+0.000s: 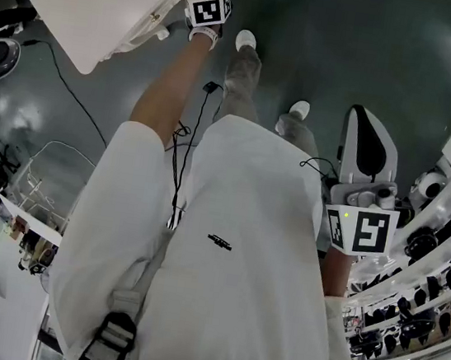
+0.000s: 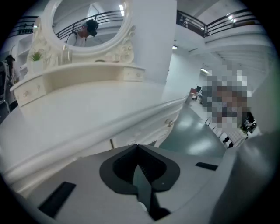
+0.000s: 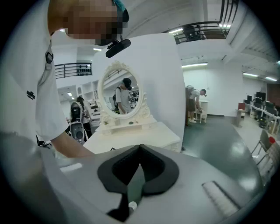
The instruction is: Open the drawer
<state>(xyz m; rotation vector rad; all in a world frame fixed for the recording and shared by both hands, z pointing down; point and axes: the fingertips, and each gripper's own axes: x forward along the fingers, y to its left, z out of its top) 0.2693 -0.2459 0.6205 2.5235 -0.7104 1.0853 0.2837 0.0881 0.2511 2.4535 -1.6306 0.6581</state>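
Both pairs of jaws are pressed together on nothing, the left gripper (image 2: 138,146) near the front edge of the white dressing table (image 2: 83,109), the right gripper (image 3: 140,148) well apart, and the drawer (image 2: 148,130) looks closed and untouched, so the opening is not yet begun.

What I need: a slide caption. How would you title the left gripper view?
Left claw, shut and empty, beside the edge of the white dressing table.
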